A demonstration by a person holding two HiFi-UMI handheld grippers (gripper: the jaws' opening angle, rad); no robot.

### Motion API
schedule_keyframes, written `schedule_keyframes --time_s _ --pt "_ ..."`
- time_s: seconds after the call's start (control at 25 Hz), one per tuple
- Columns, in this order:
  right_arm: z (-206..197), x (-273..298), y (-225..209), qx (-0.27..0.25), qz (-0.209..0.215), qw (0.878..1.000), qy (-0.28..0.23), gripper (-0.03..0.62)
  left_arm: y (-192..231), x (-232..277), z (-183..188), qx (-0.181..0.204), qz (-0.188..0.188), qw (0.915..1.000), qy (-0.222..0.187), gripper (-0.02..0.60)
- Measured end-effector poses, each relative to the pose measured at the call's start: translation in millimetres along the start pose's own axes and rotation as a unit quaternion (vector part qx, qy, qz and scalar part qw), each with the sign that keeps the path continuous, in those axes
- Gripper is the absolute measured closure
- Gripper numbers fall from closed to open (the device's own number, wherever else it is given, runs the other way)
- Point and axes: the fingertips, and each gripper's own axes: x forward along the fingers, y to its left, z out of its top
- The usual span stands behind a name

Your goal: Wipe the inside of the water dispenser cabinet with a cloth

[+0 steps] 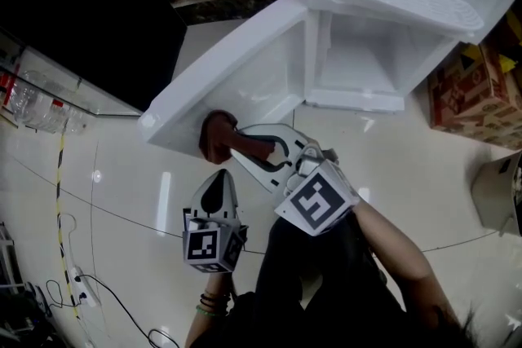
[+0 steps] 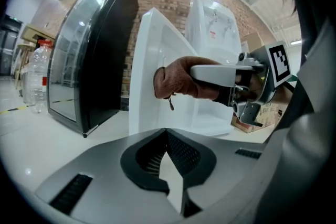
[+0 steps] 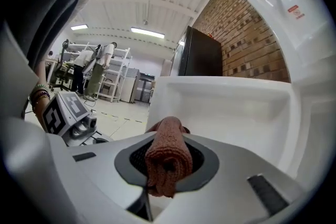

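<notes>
The white water dispenser cabinet stands open, and its door swings out toward the lower left. My right gripper is shut on a rolled brown cloth, which presses against the door's inner face. In the right gripper view the cloth fills the jaws in front of the white door panel. My left gripper hangs just below the cloth, shut and holding nothing. The left gripper view shows its tips closed together, with the cloth and right gripper ahead.
A black glass-fronted cabinet stands left of the door. A large water bottle sits on the dispenser. Cardboard boxes lie at the right, plastic bottles at the left and cables on the floor. People stand by distant shelves.
</notes>
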Motion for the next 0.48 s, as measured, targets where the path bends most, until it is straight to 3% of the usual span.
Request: schedule_keyframes --time_s 0.16,0.48 --pt "-10.7 4.1 -29.5 -0.009 -0.036 0.999 0.008 0.517 -5.7 -1.5 8.6 -0.007 -0.002 0.9999 -0.01 0.597" --pt "-40.8 -48.1 -137.5 0.027 -0.199 0.979 0.036 0.517 -9.6 -5.3 9.5 -0.005 -0.013 0.9998 -0.014 0.597"
